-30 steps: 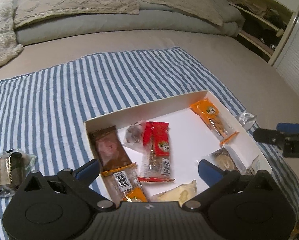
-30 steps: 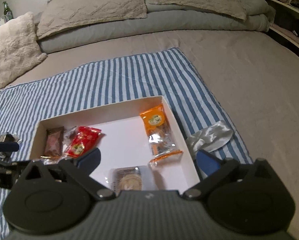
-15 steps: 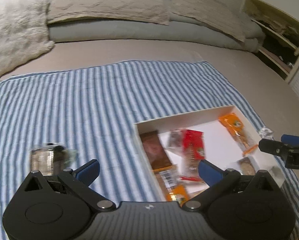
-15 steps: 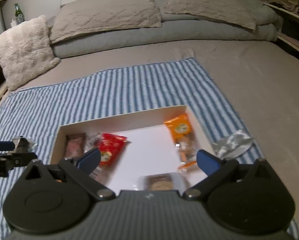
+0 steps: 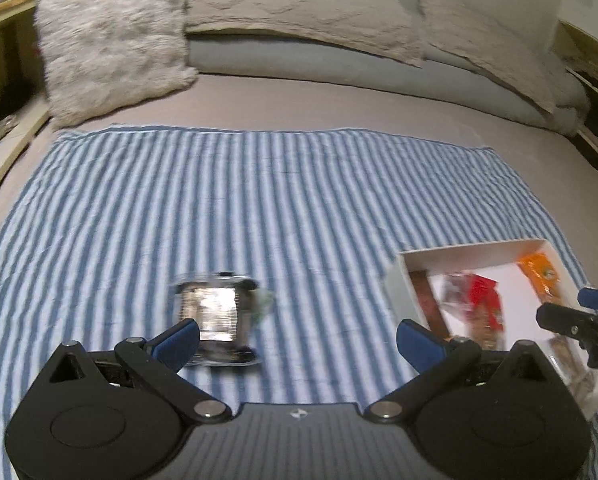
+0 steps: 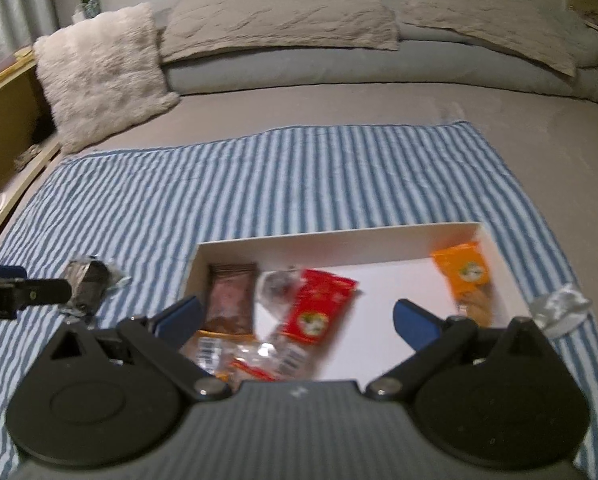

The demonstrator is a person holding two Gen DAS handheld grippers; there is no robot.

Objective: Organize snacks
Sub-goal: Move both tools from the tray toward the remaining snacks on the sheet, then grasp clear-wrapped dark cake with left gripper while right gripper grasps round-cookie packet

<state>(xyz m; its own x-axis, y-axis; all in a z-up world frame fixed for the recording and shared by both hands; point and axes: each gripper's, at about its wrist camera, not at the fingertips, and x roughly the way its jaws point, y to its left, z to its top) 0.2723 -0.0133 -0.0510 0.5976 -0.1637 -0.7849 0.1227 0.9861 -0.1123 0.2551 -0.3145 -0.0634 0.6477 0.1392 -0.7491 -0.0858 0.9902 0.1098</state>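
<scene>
On the bed, a blue-and-white striped cloth [image 6: 299, 176] carries everything. At the far left of the right wrist view, near 9 o'clock, a silvery clear-wrapped snack [image 6: 89, 286] lies on the cloth outside the box, just left of it. In the left wrist view this same silvery clear-wrapped snack [image 5: 219, 316] sits blurred ahead of the left tongs [image 5: 299, 336], close to their left blue fingertip; the jaws stand wide apart and grip nothing.

The white box [image 6: 339, 236] is a shallow open tray toward 6 o'clock in the right wrist view. Along its left wall lies a brown packet [image 6: 231, 296]. Below it, at the box's near left corner, an orange-edged packet with a barcode [image 6: 209, 350] is partly hidden by the tongs. Next comes a small clear pack with dark contents [image 6: 277, 286], overlapped by a red packet [image 6: 319, 304] lying slanted. The middle of the box floor is bare white. Against the right wall rests an orange packet [image 6: 465, 276] with a clear lower end showing pale biscuits.

Outside the box, just beside its right wall near 3 o'clock, a crumpled silver wrapper [image 6: 559, 310] lies on the cloth.

The right tongs [image 6: 295, 316] hover over the near part of the box, jaws spread wide and empty.
</scene>
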